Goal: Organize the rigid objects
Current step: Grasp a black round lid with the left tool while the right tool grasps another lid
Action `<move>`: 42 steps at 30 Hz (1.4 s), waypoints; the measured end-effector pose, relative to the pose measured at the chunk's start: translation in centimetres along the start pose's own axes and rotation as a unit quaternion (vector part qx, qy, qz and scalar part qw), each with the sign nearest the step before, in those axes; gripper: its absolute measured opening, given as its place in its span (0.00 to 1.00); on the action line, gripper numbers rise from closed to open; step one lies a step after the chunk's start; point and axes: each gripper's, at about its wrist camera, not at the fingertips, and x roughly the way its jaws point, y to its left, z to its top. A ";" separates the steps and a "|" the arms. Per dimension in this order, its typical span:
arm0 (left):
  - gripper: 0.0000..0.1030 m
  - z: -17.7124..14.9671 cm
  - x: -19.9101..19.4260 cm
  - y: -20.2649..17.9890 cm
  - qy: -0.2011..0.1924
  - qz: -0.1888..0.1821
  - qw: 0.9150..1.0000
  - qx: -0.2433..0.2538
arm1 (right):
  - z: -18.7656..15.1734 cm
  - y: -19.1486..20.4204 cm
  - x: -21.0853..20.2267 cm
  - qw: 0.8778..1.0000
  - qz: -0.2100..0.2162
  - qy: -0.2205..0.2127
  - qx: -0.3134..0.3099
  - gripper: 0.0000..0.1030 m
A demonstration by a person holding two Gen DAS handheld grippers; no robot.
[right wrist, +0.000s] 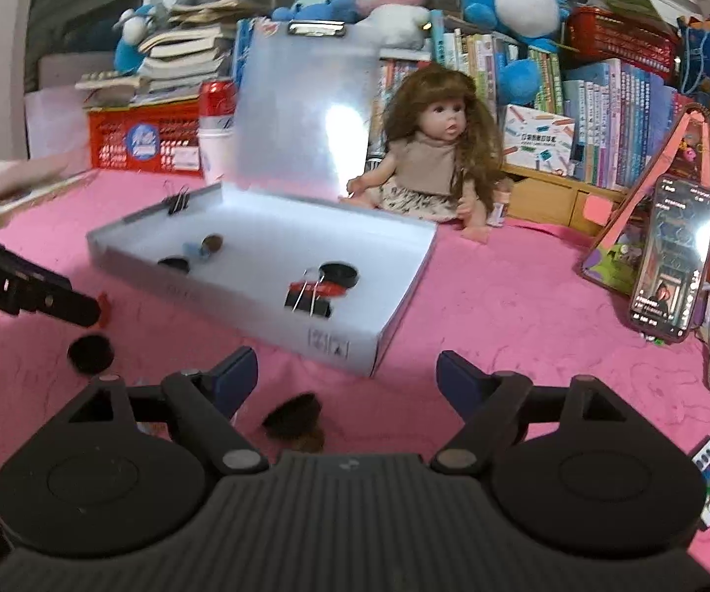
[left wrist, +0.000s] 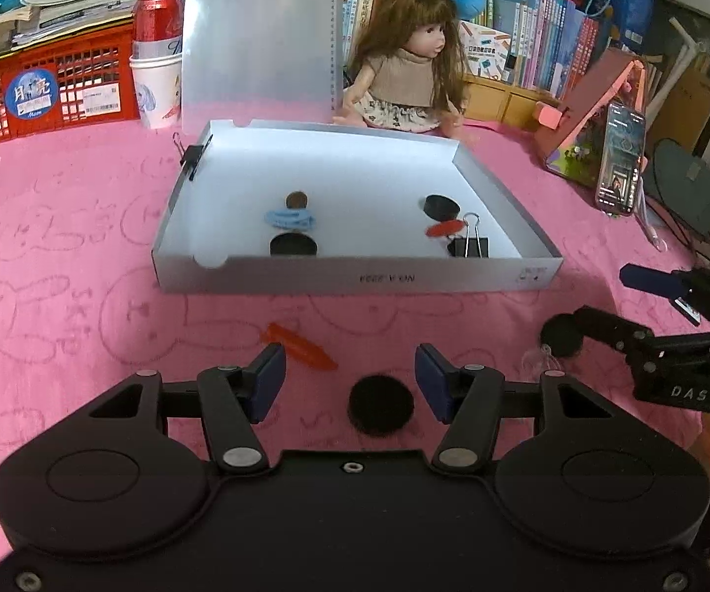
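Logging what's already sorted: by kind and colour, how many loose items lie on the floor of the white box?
Black discs: 2
Brown disc: 1
Blue piece: 1
Red piece: 1
Black binder clip: 1
Total: 6

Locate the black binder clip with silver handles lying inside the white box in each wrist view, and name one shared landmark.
Left wrist view: the binder clip sits low right inside the white box, against its near wall, beside a red piece.
Right wrist view: the binder clip lies near picture centre, by the box's near wall.
Shared landmark: the doll behind the box.
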 end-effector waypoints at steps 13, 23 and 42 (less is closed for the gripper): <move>0.52 -3.0 -1.0 -1.9 -0.014 0.008 0.999 0.050 | -1.8 2.0 -0.3 0.996 -0.014 -0.003 -0.093 0.85; 0.42 -3.9 0.0 -3.0 -0.028 0.018 0.996 0.079 | -2.1 3.5 0.5 0.989 -0.018 0.007 -0.143 0.69; 0.37 -3.9 1.3 -2.6 -0.035 0.030 0.997 0.065 | -2.1 4.9 1.7 0.988 -0.007 0.013 -0.155 0.42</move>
